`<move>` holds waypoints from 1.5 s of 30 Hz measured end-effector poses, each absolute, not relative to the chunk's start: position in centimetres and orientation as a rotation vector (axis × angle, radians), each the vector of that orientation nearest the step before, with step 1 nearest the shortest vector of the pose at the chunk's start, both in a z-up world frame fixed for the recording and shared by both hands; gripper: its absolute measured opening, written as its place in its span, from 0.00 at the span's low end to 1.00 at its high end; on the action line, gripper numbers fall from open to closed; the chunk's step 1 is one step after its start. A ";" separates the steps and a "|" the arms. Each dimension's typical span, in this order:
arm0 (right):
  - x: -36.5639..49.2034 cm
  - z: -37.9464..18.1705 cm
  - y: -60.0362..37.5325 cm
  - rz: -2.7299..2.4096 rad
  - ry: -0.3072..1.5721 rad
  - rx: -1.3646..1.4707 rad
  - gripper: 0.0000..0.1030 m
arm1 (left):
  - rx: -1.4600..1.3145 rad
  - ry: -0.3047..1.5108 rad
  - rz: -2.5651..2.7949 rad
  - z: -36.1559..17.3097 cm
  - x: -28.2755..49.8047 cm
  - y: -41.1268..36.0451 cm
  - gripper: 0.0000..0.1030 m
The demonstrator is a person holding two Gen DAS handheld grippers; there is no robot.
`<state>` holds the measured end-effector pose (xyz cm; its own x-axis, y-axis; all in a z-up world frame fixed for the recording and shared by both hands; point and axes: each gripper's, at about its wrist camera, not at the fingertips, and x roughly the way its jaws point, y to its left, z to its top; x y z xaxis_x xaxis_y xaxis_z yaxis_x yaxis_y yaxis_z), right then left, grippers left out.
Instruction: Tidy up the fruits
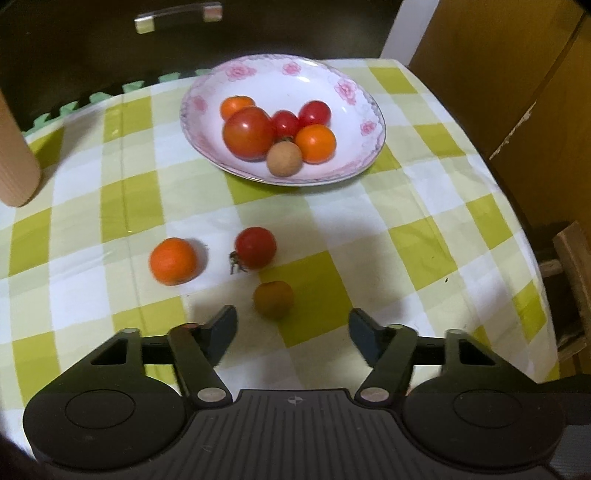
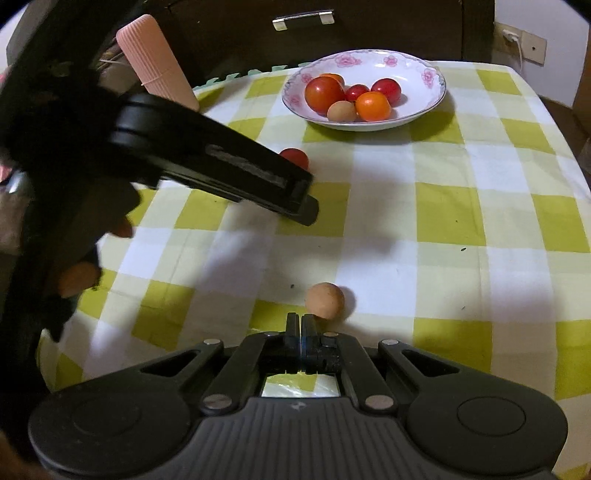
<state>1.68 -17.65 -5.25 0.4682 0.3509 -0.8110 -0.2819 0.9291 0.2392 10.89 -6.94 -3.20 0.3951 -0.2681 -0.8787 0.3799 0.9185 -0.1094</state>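
Note:
A white flowered bowl [image 1: 375, 122] [image 2: 437, 83] at the far side of the checked tablecloth holds several red, orange and tan fruits. Three fruits lie loose in the left wrist view: an orange one [image 1: 173, 261], a red tomato [image 1: 255, 247] and a dull orange-brown one [image 1: 273, 299]. My left gripper [image 1: 292, 325] is open, with the orange-brown fruit just ahead of its gap. A tan round fruit [image 2: 325, 300] lies just past my right gripper [image 2: 301, 320], which is shut and empty. The left gripper [image 2: 308, 201] half hides the red tomato [image 2: 295, 156] in the right wrist view.
A pink ribbed cylinder [image 1: 14, 158] [image 2: 159, 62] stands at the table's left. Behind is a dark cabinet with a metal handle [image 1: 177, 14] [image 2: 303, 19]. Brown cardboard [image 1: 498, 92] borders the right edge. A hand [image 2: 77, 280] holds the left gripper.

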 end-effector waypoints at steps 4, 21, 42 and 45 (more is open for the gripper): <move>1.6 -5.2 -17.6 0.398 0.987 0.061 0.03 | 0.130 1.091 -0.406 -4.1 11.2 -7.5 0.52; 1.9 -5.4 -16.6 0.468 0.958 0.046 0.07 | 0.109 1.084 -0.411 -4.0 11.5 -6.9 0.40; 3.7 -5.7 -16.0 0.335 0.940 -0.008 0.25 | 0.100 1.093 -0.418 -4.0 11.6 -6.8 0.41; 3.6 -5.8 -16.6 0.322 0.956 0.016 0.25 | 0.094 1.095 -0.411 -3.9 11.8 -6.7 0.40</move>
<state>3.62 -16.56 -5.77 0.5330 0.2771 -0.7995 -0.2629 0.9523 0.1548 11.76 -6.74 -3.86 0.3912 -0.2774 -0.8775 0.3691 0.9207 -0.1265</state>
